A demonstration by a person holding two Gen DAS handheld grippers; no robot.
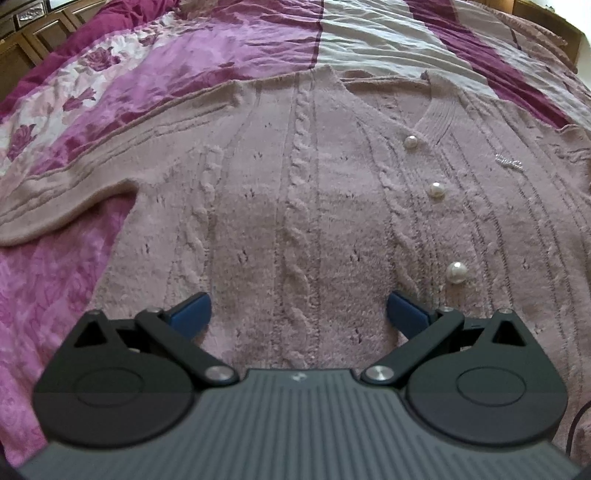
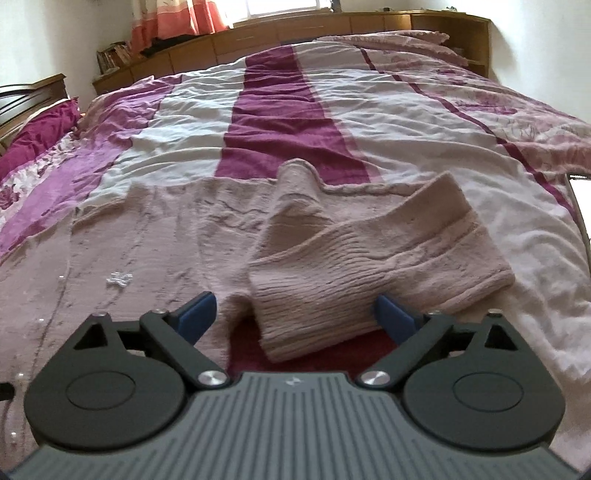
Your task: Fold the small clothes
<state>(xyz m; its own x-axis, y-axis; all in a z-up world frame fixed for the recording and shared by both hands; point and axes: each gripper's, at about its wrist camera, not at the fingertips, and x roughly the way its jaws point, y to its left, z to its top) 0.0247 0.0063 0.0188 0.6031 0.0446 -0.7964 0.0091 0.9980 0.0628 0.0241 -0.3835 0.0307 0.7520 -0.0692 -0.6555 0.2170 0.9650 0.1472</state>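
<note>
**Cardigan spread out, sleeves not yet folded**

The pink cardigan (image 1: 295, 206) lies buttoned, front up, on the bed (image 2: 266, 122). The left gripper (image 1: 298, 314) hovers over its body, jaws wide and empty. The right gripper (image 2: 295, 314), equally wide, straddles the sleeve cuff (image 2: 332, 295) without gripping. Best pinch the cuff squarely, then carry it flat across the chest.

Soft daylight from a far window (image 2: 280, 7) — mild glare there; fisheye edges bend, corners darken, slightly soft focus.
</note>
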